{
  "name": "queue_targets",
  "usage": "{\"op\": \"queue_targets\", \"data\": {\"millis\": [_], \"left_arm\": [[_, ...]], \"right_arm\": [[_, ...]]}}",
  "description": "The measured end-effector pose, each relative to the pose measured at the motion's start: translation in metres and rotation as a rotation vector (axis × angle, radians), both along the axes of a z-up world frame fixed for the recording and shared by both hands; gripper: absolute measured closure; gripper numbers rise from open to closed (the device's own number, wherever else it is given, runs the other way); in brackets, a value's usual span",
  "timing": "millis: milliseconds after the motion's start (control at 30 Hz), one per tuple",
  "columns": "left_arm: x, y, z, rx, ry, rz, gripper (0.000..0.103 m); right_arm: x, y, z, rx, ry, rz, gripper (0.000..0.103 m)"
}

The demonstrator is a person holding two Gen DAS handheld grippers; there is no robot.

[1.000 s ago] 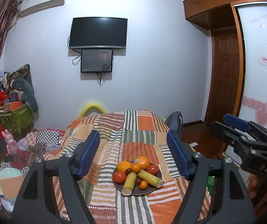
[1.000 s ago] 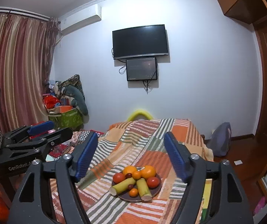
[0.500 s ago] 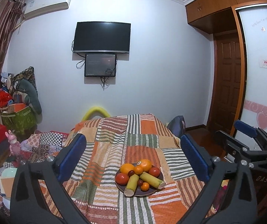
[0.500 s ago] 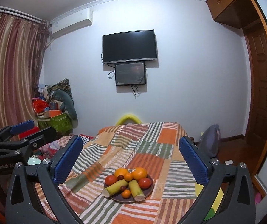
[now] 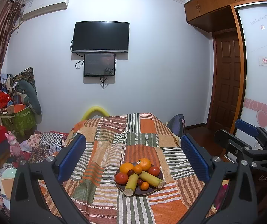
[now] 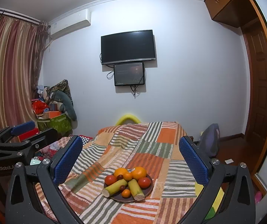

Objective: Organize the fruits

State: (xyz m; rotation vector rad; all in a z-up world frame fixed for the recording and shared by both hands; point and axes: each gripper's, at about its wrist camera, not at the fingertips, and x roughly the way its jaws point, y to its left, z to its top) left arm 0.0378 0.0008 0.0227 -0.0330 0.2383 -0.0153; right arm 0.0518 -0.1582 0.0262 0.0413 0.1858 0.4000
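Where fruit sits, patchwork blanket (bedroom)

black-framed left tongs and right tongs; blue dimpled pads; silver screws; white lettering

L tool & R tool: jaws wide, empty.

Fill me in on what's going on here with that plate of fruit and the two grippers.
A person holds a two-finger gripper in each hand above a bed with a striped patchwork blanket. The left gripper and right gripper are both wide open and hold nothing. Ahead of them a dark plate carries oranges, tomatoes, small dark fruits and two green-yellow stalk pieces. Nothing has been picked up yet; all the fruit sits on the plate.
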Motion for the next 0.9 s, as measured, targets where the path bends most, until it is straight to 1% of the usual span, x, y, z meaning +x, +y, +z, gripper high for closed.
{"op": "queue_targets", "data": {"millis": [567, 900], "left_arm": [[0.0006, 0.0001, -0.0005, -0.005, 0.003, -0.006, 0.000], [0.0046, 0.0024, -0.0025, -0.018, 0.021, -0.033, 0.000]], "right_arm": [[-0.0010, -0.0003, 0.0028, 0.001, -0.005, 0.002, 0.000], [-0.0017, -0.0016, 0.0064, 0.003, -0.009, 0.000, 0.000]]}}
